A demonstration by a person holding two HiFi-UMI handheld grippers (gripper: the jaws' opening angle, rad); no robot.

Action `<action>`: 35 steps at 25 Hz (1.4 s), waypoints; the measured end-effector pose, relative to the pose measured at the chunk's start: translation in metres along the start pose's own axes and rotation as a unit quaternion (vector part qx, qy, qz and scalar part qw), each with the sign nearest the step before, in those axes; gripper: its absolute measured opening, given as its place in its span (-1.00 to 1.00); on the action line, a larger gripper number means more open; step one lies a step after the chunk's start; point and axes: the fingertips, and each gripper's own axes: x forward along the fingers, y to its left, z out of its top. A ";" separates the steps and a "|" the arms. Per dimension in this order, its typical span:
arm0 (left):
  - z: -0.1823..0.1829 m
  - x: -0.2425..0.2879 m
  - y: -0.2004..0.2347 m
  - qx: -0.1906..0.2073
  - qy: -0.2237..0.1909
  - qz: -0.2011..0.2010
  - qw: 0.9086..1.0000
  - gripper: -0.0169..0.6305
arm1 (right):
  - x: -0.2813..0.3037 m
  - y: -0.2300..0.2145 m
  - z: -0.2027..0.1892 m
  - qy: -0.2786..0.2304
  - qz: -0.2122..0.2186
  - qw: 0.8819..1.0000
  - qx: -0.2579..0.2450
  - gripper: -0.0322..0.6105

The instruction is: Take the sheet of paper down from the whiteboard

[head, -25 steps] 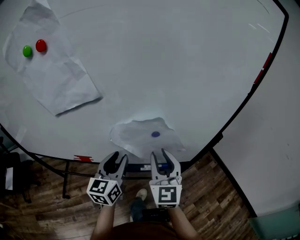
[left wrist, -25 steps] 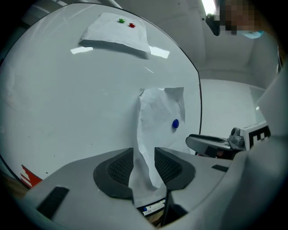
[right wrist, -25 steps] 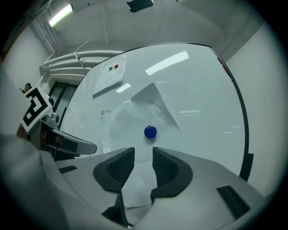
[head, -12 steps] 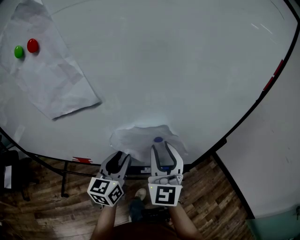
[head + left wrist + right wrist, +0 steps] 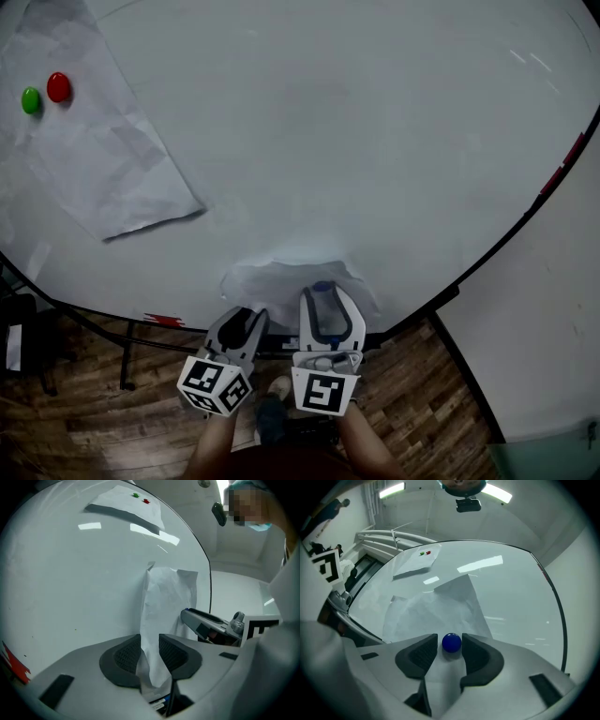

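Note:
A crumpled white sheet of paper [image 5: 277,279] hangs low on the whiteboard [image 5: 375,141], pinned by a blue magnet [image 5: 322,286]. My right gripper [image 5: 324,295] points at the board with its jaws opening. The blue magnet [image 5: 451,641] sits between its pads, with slim gaps at either side. My left gripper [image 5: 246,321] is at the sheet's lower left edge. In the left gripper view, the left gripper [image 5: 150,643] has a loose fold of the paper [image 5: 164,602] between its closing jaws. The pads do not visibly clamp the fold.
A second, larger sheet [image 5: 103,159] hangs at the upper left under a green magnet [image 5: 31,99] and a red magnet [image 5: 58,86]. Below the board's dark frame are stand legs [image 5: 127,361] and wooden floor [image 5: 422,403]. A white wall [image 5: 544,328] is at the right.
My right gripper rose onto the sheet, and its wider jaws now flank the blue magnet. The left gripper edged up to the sheet's lower edge, its jaws narrower. The sheet's bottom bulges off the board.

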 end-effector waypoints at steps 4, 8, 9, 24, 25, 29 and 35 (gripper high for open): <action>0.001 0.001 0.003 -0.010 -0.007 0.005 1.000 -0.57 | 0.000 -0.002 -0.001 -0.004 -0.009 1.000 -0.005 -0.49; 0.003 0.002 0.008 -0.022 -0.015 0.011 1.000 -0.57 | -0.001 -0.003 -0.002 -0.010 -0.004 1.000 0.008 -0.50; 0.004 0.002 0.010 -0.024 -0.017 0.013 0.999 -0.58 | -0.001 -0.003 -0.003 -0.009 -0.003 1.000 0.009 -0.49; 0.009 0.001 0.008 -0.036 -0.026 0.014 0.999 -0.87 | -0.001 -0.006 -0.002 -0.007 0.010 1.000 0.012 -0.48; 0.009 0.001 0.009 -0.040 -0.026 0.014 0.999 -0.87 | -0.001 -0.006 -0.002 -0.006 0.011 1.000 0.013 -0.48; 0.010 0.001 0.012 -0.061 -0.028 0.019 0.998 -0.87 | -0.002 -0.005 -0.002 -0.005 0.018 1.000 0.013 -0.48; 0.011 0.002 0.010 -0.076 -0.033 0.018 0.996 -0.88 | -0.010 0.006 -0.004 0.002 0.035 0.999 0.012 -0.48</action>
